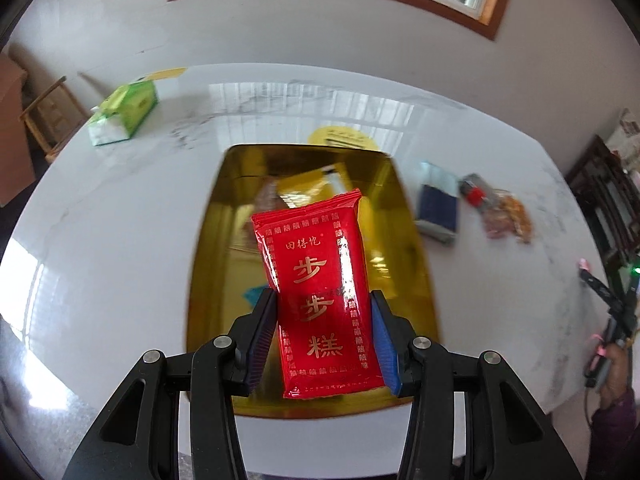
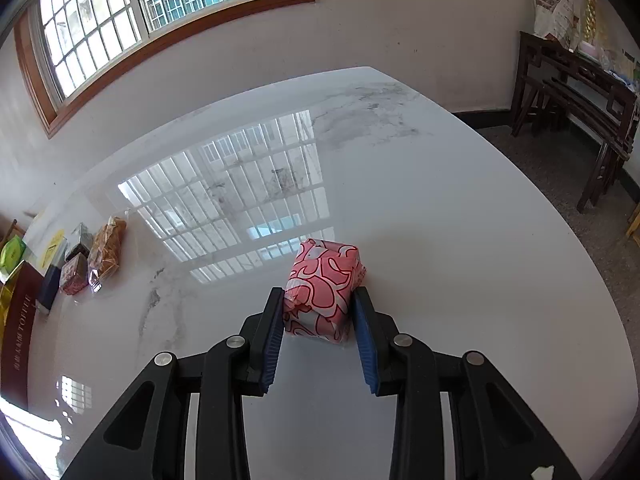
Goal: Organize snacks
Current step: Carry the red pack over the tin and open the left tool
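Observation:
In the left wrist view my left gripper [image 1: 322, 300] is shut on a red snack packet [image 1: 320, 292] with gold characters, held above a gold tin box [image 1: 212, 240] that has a few packets inside. In the right wrist view my right gripper [image 2: 318, 298] is shut on a pink and white wrapped packet [image 2: 322, 290] that rests on the white marble table [image 2: 440, 240]. A dark blue packet [image 1: 437, 208] and a clear bag of orange snacks [image 1: 506, 216] lie right of the tin. The same snacks [image 2: 106, 248] show at the left of the right wrist view.
A green tissue pack [image 1: 122, 114] lies at the table's far left and a yellow round sticker [image 1: 342, 138] behind the tin. A person's hand [image 1: 616, 376] with the other gripper is at the right edge. Dark wooden furniture [image 2: 572, 92] stands beyond the table.

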{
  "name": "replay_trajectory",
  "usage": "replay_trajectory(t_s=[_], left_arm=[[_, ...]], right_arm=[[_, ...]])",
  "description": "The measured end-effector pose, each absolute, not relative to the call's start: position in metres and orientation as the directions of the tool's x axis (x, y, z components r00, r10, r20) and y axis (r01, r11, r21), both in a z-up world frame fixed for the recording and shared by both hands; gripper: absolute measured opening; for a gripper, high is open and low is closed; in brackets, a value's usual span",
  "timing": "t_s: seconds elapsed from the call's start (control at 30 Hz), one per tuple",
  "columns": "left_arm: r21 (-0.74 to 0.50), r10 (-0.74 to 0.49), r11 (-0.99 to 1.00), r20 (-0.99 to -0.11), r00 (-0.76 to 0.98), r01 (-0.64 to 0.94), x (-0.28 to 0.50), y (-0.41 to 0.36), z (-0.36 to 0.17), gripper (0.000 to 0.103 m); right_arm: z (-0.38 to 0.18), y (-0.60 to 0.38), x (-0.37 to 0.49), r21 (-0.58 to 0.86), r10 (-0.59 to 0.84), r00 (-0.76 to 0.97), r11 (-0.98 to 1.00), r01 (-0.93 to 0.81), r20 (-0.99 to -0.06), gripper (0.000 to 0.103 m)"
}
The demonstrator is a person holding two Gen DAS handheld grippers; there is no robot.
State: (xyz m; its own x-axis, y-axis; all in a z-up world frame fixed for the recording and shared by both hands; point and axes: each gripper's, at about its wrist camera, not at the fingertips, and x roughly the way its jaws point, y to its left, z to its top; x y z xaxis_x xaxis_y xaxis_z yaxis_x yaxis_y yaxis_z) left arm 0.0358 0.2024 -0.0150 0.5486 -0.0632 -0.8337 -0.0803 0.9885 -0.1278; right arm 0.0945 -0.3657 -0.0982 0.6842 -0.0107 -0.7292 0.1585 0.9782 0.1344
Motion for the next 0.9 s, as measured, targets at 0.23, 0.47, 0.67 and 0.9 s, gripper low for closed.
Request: replay_trajectory(t_s=[0.23,0.47,0.67,0.9], left_arm=[[-0.059,0.014,0.991,-0.842,0.539,-0.117,0.052,0.226,-0.031,0.047],[-0.047,0.02,0.993,-0.844,0.535,-0.11,0.071,0.235,-0.039,0.047],[-0.036,0.027,0.993,-0.848,0.529,-0.108,0.083,0.237,-0.047,0.047],[0.001,0.054,0.995,-0.844,0.534,-0.098,0.088,0.232,-0.054,0.047]], right_arm=[[-0.097,-0.362,0.096,0.116,-0.025,0.68,0.98,0.161,-0.733,0.031],[-0.097,-0.359,0.096,0.1,-0.037,0.676,0.982,0.163,-0.736,0.031],[-0.097,-0.359,0.096,0.094,-0.041,0.675,0.982,0.163,-0.737,0.031],[-0.097,-0.358,0.097,0.089,-0.045,0.674,0.982,0.163,-0.738,0.031]])
